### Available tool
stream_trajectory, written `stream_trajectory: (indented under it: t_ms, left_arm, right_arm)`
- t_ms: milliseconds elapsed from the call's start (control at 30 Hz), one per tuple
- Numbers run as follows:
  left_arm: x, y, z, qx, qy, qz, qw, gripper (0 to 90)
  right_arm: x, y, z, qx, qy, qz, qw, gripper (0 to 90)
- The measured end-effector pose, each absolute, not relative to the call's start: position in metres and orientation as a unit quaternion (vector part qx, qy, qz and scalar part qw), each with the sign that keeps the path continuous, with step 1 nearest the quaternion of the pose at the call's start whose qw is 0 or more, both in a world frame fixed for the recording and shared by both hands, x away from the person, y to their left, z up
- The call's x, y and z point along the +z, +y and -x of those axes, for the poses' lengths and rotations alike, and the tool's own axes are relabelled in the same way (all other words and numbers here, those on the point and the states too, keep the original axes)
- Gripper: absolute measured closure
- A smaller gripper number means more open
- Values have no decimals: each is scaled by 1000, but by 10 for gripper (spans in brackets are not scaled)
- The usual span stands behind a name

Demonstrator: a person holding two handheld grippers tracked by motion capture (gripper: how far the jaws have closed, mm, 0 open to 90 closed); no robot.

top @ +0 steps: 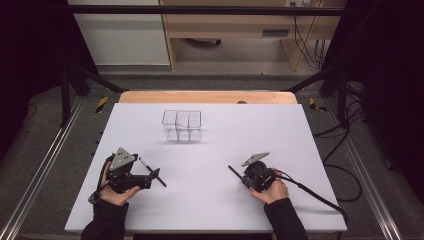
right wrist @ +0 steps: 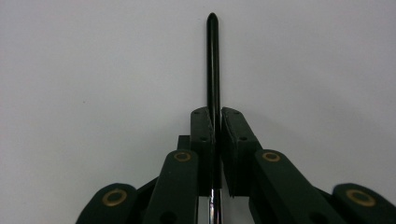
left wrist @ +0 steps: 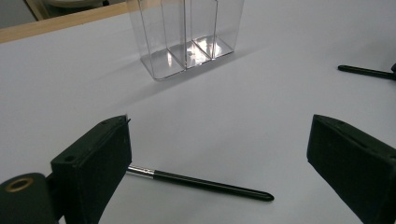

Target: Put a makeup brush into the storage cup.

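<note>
Two handheld grippers sit near the table's (top: pixel 300 150) front edge. The right gripper (right wrist: pixel 214 122) has its jaws clamped on a thin black brush (right wrist: pixel 213 60) that points straight ahead. The left gripper's (left wrist: pixel 219 154) jaws stand wide apart, with a second black brush (left wrist: pixel 205 183) lying flat between them. Farther back stands a clear three-compartment holder (top: pixel 181 125), upright.

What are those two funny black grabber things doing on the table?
A person sits at a white table with a black two-jaw gripper in each hand. The right gripper is shut on a thin black pen-like stick, which pokes out beyond its jaws. The left gripper is open, with a second thin black stick with a silver band lying flat on the table between its jaws, not yet squeezed. Farther back stands an empty clear plastic holder with three compartments.
</note>
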State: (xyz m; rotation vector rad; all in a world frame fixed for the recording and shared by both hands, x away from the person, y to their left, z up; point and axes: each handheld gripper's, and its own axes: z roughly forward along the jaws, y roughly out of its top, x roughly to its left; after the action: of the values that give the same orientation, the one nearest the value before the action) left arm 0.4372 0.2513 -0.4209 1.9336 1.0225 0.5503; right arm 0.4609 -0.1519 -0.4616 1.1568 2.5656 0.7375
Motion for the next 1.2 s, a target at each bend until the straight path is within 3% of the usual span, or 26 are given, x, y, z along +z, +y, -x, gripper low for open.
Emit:
stream_trajectory:
  t_ms: [400,767,1200]
  left_arm:
    - [-420,250,-437,220,406,-777,428,58]
    - [-420,249,-438,218,404,-781,424,58]
    - [-421,248,-438,217,403,-783,422,59]
  right_arm:
    - [-450,-156,-464,234,878,-398,123,692]
    - [-449,-151,-468,198,892,-395,97,714]
    - [-453,-147,-468,180,896,-399,75,837]
